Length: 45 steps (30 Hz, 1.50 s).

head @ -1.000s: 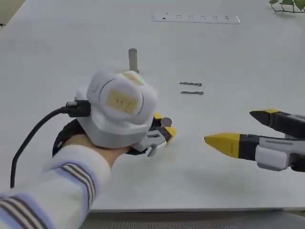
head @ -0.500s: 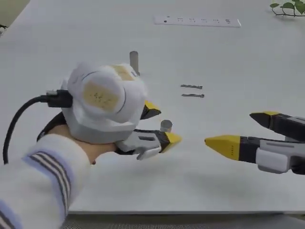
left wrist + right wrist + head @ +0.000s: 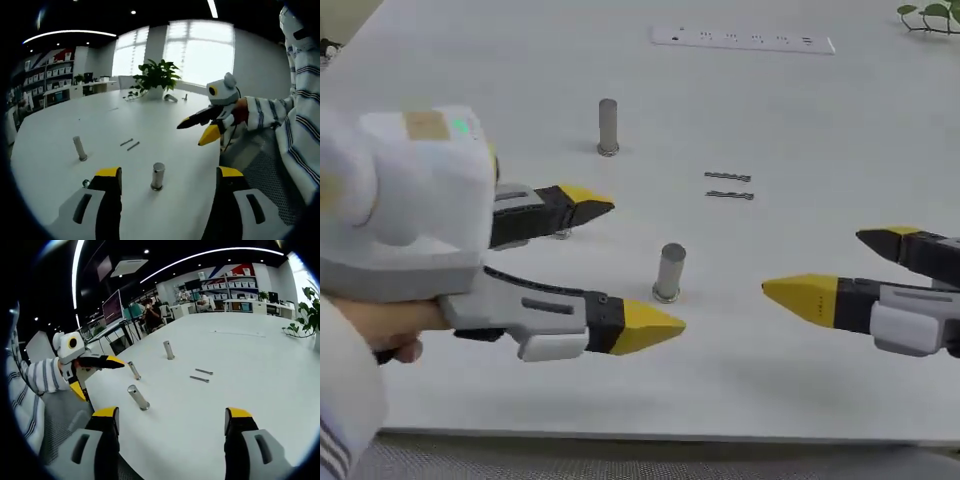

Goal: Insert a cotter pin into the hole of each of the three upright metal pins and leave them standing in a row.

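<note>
Three upright metal pins stand on the white table: one at the back (image 3: 608, 127), one near the middle (image 3: 669, 272), and a third whose base (image 3: 560, 235) peeks out from behind my left gripper's far jaw. All three show in the right gripper view (image 3: 169, 350) (image 3: 133, 370) (image 3: 137, 396). My left gripper (image 3: 630, 265) is open and holds nothing. The middle pin (image 3: 158, 176) stands just ahead of its jaws. Two cotter pins (image 3: 728, 186) lie flat further back, apart from the pins. At the right, my right gripper (image 3: 818, 265) hovers open with nothing in it.
A white power strip (image 3: 740, 40) lies along the table's far side. Plant leaves (image 3: 928, 14) reach in at the far right corner. The table's near edge (image 3: 650, 435) runs just below both grippers.
My left gripper has opened, let go of the middle pin and drawn back to the left. The pin stays standing. The right gripper has hardly moved.
</note>
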Each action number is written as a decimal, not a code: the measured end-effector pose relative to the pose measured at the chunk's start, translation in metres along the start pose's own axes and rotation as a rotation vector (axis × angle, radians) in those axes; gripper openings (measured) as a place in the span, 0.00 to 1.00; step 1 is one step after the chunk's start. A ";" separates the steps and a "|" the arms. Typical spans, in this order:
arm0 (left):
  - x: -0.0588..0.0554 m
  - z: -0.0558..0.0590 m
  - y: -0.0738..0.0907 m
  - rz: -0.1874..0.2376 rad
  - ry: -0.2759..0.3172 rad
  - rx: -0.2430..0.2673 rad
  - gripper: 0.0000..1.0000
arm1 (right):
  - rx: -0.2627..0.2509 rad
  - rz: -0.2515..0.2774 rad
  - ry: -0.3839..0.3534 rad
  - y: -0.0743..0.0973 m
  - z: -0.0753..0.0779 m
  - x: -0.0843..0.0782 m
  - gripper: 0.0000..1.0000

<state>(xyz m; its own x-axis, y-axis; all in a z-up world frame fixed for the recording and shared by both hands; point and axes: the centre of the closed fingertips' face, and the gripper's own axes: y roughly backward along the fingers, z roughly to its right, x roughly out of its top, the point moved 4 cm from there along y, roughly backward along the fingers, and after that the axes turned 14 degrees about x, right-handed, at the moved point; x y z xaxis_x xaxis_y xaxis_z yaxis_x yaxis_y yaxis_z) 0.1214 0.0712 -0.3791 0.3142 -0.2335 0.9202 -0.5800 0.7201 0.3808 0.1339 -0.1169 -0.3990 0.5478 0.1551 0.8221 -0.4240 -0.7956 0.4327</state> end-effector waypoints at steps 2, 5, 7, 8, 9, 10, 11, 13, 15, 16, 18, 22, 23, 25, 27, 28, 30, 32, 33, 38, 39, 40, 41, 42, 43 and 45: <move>-0.003 -0.007 0.008 0.001 0.016 0.017 0.86 | 0.001 -0.009 0.005 0.001 0.001 0.000 0.84; -0.008 -0.011 0.014 -0.012 0.034 0.023 0.95 | 0.001 -0.019 0.009 0.002 0.003 -0.001 0.83; -0.011 -0.014 0.018 -0.017 0.047 0.036 0.99 | 0.000 -0.031 0.015 0.002 0.006 -0.001 0.82; -0.012 -0.011 0.018 -0.019 0.057 0.036 0.99 | -0.002 -0.038 0.018 0.003 0.008 -0.001 0.82; -0.014 -0.010 0.019 -0.019 0.069 0.034 0.99 | -0.003 -0.042 0.018 0.003 0.009 0.000 0.82; -0.015 -0.010 0.019 -0.018 0.078 0.036 0.99 | -0.004 -0.047 0.021 0.003 0.010 0.000 0.81; -0.017 -0.010 0.019 -0.019 0.083 0.043 0.99 | -0.006 -0.050 0.022 0.003 0.012 0.000 0.81; -0.022 -0.010 0.019 -0.033 0.074 0.052 0.99 | -0.012 -0.063 0.025 0.004 0.015 0.001 0.81; -0.026 -0.008 0.019 -0.052 0.062 0.046 0.99 | -0.014 -0.074 0.033 0.005 0.018 0.003 0.80; -0.028 -0.007 0.019 -0.058 0.061 0.045 0.99 | -0.012 -0.079 0.037 0.005 0.019 0.004 0.79; -0.031 -0.007 0.019 -0.068 0.063 0.049 0.99 | -0.009 -0.091 0.048 0.005 0.021 0.007 0.78; -0.033 -0.008 0.018 -0.071 0.027 0.091 0.99 | 0.002 -0.130 0.087 0.004 0.027 0.013 0.76; -0.034 -0.009 0.018 -0.075 0.031 0.098 0.99 | 0.009 -0.139 0.090 0.004 0.028 0.014 0.75; -0.036 -0.011 0.018 -0.081 0.047 0.110 0.99 | 0.030 -0.168 0.100 0.001 0.030 0.016 0.70; -0.037 -0.012 0.019 -0.088 0.047 0.105 0.99 | 0.047 -0.194 0.127 -0.001 0.032 0.018 0.64; -0.037 -0.012 0.020 -0.095 0.041 0.105 0.99 | 0.053 -0.210 0.149 -0.003 0.033 0.020 0.63; -0.037 -0.012 0.021 -0.105 0.034 0.099 0.99 | 0.061 -0.240 0.185 -0.006 0.036 0.024 0.63; -0.036 -0.010 0.022 -0.117 0.029 0.098 0.99 | 0.071 -0.272 0.207 -0.008 0.039 0.026 0.61; -0.036 -0.010 0.023 -0.119 0.026 0.104 0.99 | 0.081 -0.298 0.220 -0.010 0.041 0.027 0.60; -0.032 -0.011 0.030 -0.113 0.048 0.118 0.99 | 0.100 -0.381 0.283 -0.020 0.050 0.034 0.55; -0.032 -0.011 0.030 -0.112 0.054 0.123 0.99 | 0.106 -0.391 0.296 -0.023 0.051 0.036 0.55; -0.032 -0.012 0.031 -0.111 0.058 0.127 0.99 | 0.111 -0.408 0.308 -0.025 0.053 0.037 0.55; -0.031 -0.011 0.031 -0.109 0.063 0.129 0.99 | 0.119 -0.425 0.323 -0.026 0.054 0.039 0.54; -0.031 -0.011 0.032 -0.109 0.067 0.132 0.99 | 0.133 -0.448 0.346 -0.029 0.055 0.040 0.53; -0.031 -0.011 0.032 -0.109 0.070 0.134 0.99 | 0.145 -0.464 0.361 -0.031 0.060 0.043 0.51; -0.032 -0.011 0.033 -0.113 0.069 0.138 0.99 | 0.189 -0.528 0.394 -0.034 0.061 0.041 0.48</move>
<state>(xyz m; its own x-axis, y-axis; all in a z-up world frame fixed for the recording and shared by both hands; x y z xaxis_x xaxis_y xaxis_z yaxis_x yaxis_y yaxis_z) 0.1009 0.1096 -0.3967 0.4313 -0.2597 0.8640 -0.6337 0.5945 0.4950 0.2155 -0.1193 -0.4026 0.3281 0.7231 0.6078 -0.0194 -0.6381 0.7697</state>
